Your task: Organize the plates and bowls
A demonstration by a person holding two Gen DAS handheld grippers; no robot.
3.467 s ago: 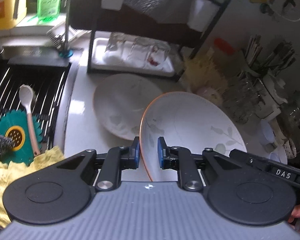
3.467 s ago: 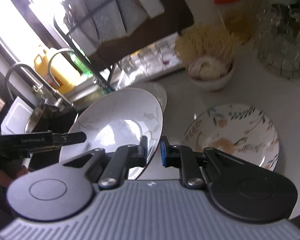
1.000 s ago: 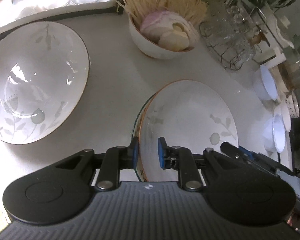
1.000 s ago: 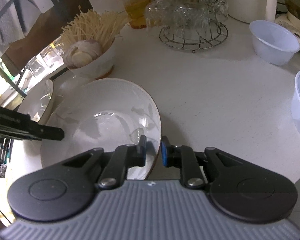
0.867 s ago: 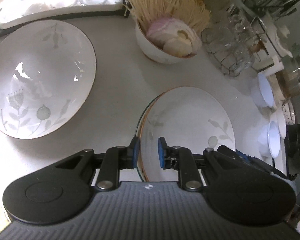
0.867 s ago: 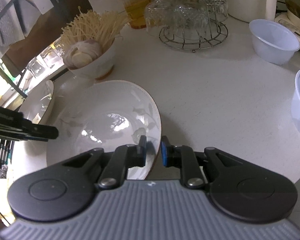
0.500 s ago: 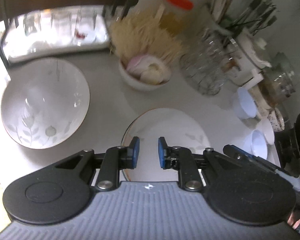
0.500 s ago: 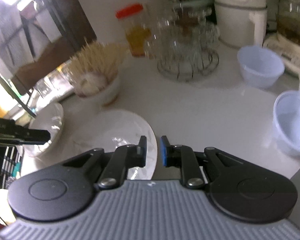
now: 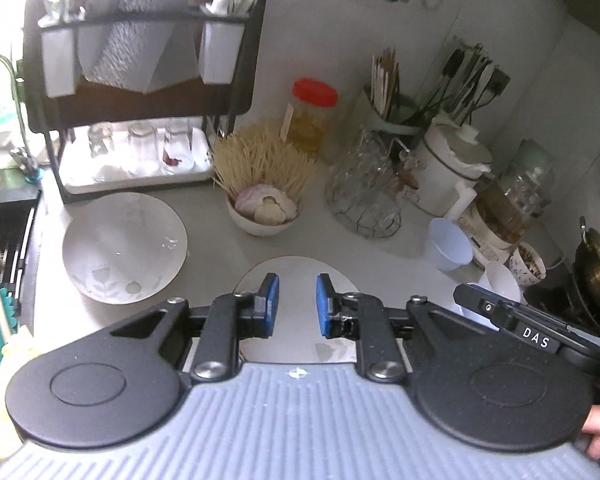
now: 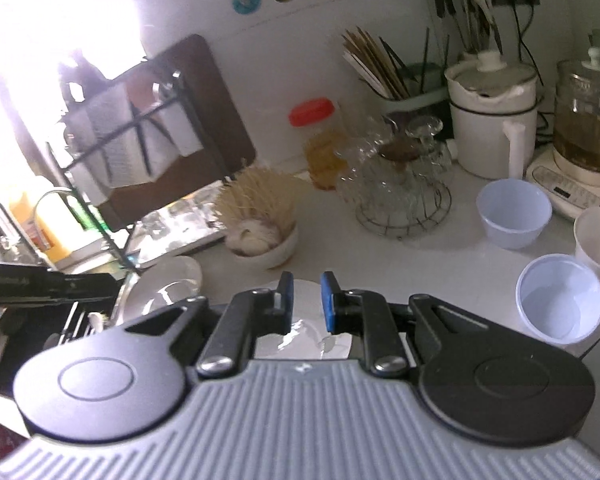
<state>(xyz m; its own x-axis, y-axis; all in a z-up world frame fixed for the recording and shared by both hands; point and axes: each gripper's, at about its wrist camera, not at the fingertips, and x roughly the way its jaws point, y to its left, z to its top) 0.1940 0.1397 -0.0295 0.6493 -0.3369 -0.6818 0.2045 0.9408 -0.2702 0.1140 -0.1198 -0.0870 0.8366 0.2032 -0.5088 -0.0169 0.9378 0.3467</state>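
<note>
A white plate with leaf print point(image 9: 296, 320) lies flat on the counter under my left gripper point(image 9: 294, 304), which is open and raised above it. A second white leaf-print plate point(image 9: 124, 248) lies to its left in front of the dish rack. In the right wrist view my right gripper point(image 10: 306, 300) is open and empty above the same near plate point(image 10: 300, 336); the second plate point(image 10: 168, 284) shows to its left.
A black dish rack point(image 9: 140, 80) with glasses stands at the back left by the sink point(image 9: 4, 240). A bowl of garlic and sticks point(image 9: 264, 208), a wire glass holder point(image 9: 364, 200), a red-lidded jar point(image 9: 312, 116), plastic cups point(image 10: 560, 304) and appliances crowd the right.
Both grippers let go of the plate they held together, leaving it flat on the counter where a floral plate lay, then lifted up and back.
</note>
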